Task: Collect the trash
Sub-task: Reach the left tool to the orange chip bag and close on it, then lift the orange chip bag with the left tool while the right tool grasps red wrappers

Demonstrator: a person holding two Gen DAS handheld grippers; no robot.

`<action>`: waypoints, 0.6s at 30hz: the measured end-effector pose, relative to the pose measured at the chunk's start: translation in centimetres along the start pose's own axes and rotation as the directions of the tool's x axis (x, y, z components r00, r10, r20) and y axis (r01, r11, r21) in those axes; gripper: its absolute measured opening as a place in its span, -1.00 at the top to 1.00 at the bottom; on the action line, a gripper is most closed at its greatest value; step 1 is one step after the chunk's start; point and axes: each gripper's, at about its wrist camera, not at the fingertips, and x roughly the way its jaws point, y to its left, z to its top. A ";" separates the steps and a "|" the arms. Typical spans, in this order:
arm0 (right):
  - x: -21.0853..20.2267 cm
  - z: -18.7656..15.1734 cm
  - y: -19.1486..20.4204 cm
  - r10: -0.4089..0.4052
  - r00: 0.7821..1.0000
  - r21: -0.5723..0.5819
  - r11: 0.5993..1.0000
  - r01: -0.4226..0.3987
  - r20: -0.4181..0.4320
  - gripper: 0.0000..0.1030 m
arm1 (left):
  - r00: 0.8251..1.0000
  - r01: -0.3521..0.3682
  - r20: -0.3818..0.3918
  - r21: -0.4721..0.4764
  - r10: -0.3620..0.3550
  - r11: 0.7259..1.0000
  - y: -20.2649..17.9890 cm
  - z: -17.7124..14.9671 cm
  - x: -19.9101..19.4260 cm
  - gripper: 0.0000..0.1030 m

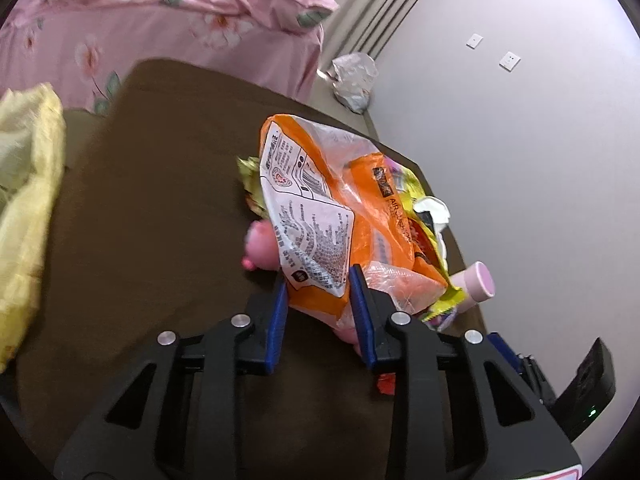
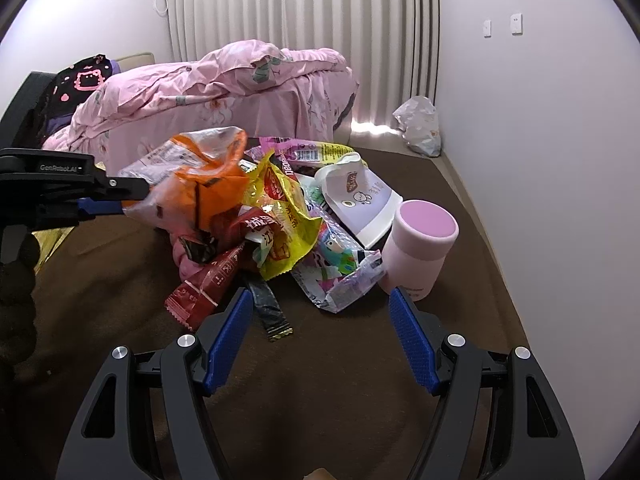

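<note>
With our left gripper point(image 1: 318, 292) clamped on the orange bag point(image 1: 320, 216) and our right gripper point(image 2: 322, 312) spread empty, we next lift it clear of the pile.

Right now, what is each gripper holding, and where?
Left gripper pinches the orange bag at its near bottom edge. Right gripper is open, holding nothing.

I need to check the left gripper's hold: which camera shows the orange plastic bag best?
The left wrist view: the orange plastic bag fills the centre, its lower edge pinched between the left gripper pads. The right wrist view shows it sideways at the pile's left, partly behind other wrappers.
</note>
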 end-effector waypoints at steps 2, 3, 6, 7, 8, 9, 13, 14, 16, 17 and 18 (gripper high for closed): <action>0.1 0.1 0.1 0.007 1.000 0.003 1.000 -0.007 -0.005 -0.30 | 0.999 -0.023 0.024 0.015 0.022 1.000 0.2 0.0 -0.8 0.50; 0.1 0.3 0.3 0.010 1.000 0.003 1.000 -0.010 -0.008 -0.30 | 0.999 -0.029 0.032 0.018 0.028 0.999 0.3 0.1 -1.2 0.50; 0.2 0.4 0.5 0.016 1.000 -0.001 1.000 -0.016 -0.009 -0.30 | 0.998 -0.045 0.049 0.027 0.044 0.999 0.5 0.3 -1.9 0.51; 0.2 0.5 0.7 0.018 1.000 -0.002 1.000 -0.018 -0.006 -0.30 | 0.997 -0.051 0.053 0.031 0.049 0.998 0.5 0.3 -2.2 0.51; 0.1 0.6 0.8 0.020 1.000 -0.004 1.000 -0.020 -0.001 -0.30 | 0.997 -0.055 0.055 0.034 0.053 0.998 0.5 0.3 -2.2 0.51; 0.1 0.7 1.0 0.023 1.000 -0.006 1.000 -0.023 0.003 -0.30 | 0.997 -0.057 0.057 0.036 0.055 0.998 0.5 0.3 -2.3 0.51; -0.1 1.3 1.8 0.024 1.000 -0.028 0.999 -0.023 0.015 -0.30 | 0.998 -0.047 0.047 0.035 0.045 0.998 1.0 0.1 -2.5 0.52; -0.1 1.4 2.0 0.024 1.000 -0.030 0.999 -0.024 0.015 -0.30 | 0.998 -0.043 0.042 0.035 0.042 0.998 1.1 0.0 -2.5 0.52; 0.1 1.7 2.2 0.025 1.000 -0.032 0.999 -0.025 0.013 -0.30 | 0.999 -0.032 0.022 0.030 0.031 0.999 1.5 -0.2 -2.4 0.52; 0.2 1.9 2.3 0.027 1.000 -0.031 0.999 -0.026 0.009 -0.30 | 1.000 -0.026 0.015 0.029 0.026 0.999 1.7 -0.3 -2.5 0.52; 0.3 1.9 2.3 0.030 1.000 -0.030 0.999 -0.030 0.003 -0.30 | 1.000 -0.021 0.005 0.031 0.021 0.999 2.0 -0.4 -2.6 0.52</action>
